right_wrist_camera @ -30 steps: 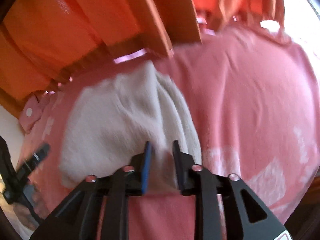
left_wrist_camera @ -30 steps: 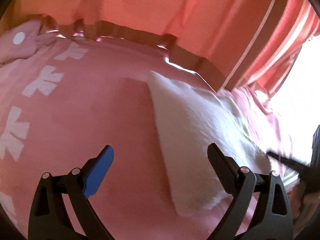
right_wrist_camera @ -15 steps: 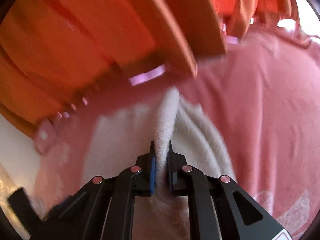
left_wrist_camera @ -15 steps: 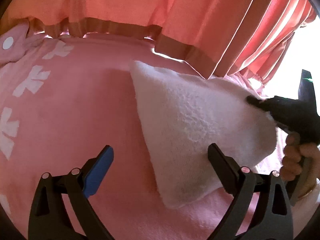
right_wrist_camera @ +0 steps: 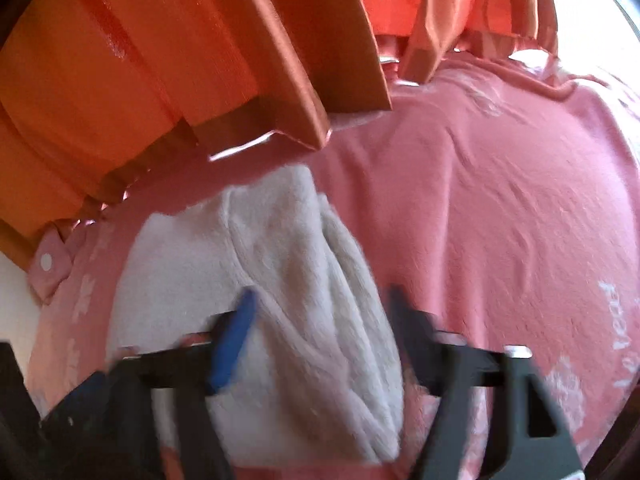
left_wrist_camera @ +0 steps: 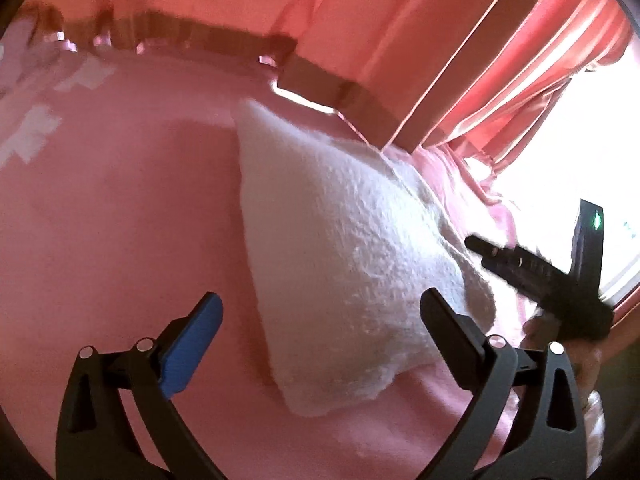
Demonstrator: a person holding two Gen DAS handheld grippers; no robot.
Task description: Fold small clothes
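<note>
The right claw [right_wrist_camera: 320,312], clenched on the white fleece garment [right_wrist_camera: 280,280] half a second ago, now gapes released over it, while the left claw [left_wrist_camera: 320,320] stays spread wide.

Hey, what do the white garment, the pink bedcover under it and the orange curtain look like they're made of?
White garment: looks like fleece or terry, matte, with a nubby, fuzzy pile. Pink bedcover: soft, matte brushed fabric, perhaps flannel or fleece, with white printed shapes; the exact fibre cannot be told. Orange curtain: smooth, satin-like woven cloth, since its pleats and darker hem band catch shiny highlights.
</note>
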